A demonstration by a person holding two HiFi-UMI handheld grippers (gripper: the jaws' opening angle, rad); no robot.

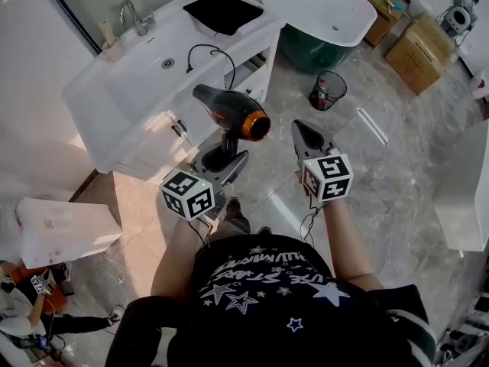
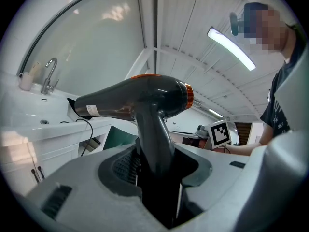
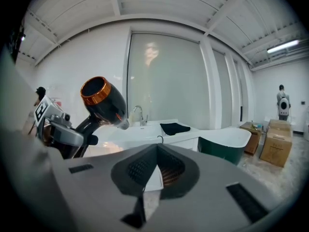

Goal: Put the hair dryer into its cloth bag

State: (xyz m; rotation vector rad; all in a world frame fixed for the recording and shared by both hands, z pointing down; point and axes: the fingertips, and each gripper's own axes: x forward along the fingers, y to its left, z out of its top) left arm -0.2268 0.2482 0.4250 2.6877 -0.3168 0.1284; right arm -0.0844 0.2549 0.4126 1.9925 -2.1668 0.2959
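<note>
In the left hand-held gripper (image 1: 224,160) the hair dryer (image 1: 229,107) is clamped by its handle, held clear of the worktop (image 1: 122,90). A black cloth (image 1: 223,10), probably the bag, lies there untouched. The right hand-held gripper (image 1: 300,132) is closed, empty.

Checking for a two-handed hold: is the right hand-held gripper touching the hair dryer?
Apart. The head view shows floor between the right hand-held gripper and the hair dryer; the right gripper view shows its jaws shut on nothing.
</note>
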